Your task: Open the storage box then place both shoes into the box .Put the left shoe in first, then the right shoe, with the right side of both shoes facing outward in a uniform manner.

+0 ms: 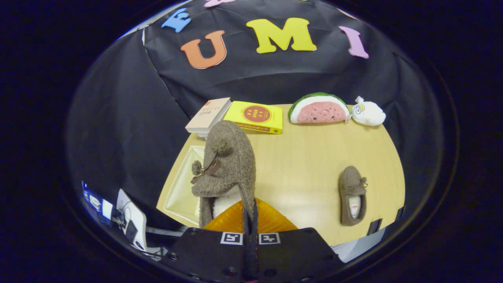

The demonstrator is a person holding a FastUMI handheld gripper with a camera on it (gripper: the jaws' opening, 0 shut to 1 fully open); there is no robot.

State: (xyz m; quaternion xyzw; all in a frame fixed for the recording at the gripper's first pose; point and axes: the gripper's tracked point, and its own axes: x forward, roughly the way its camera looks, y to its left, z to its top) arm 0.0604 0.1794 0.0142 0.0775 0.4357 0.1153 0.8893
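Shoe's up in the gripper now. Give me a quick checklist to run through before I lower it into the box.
1. Grip: gripper fingers closed together on the side wall of the held shoe; ok.
2. Shoe clear of the table: it hangs lifted, toe pointing away; ok.
3. Box open: an orange box part sits just below the fingers, a pale lid or tray lies beside it; opening itself cannot tell.
4. Left shoe first: which shoe is held, cannot tell.
5. Second shoe lies apart on the table, out of the path; ok.
6. Books and plush toys sit at the far edge, clear; ok.
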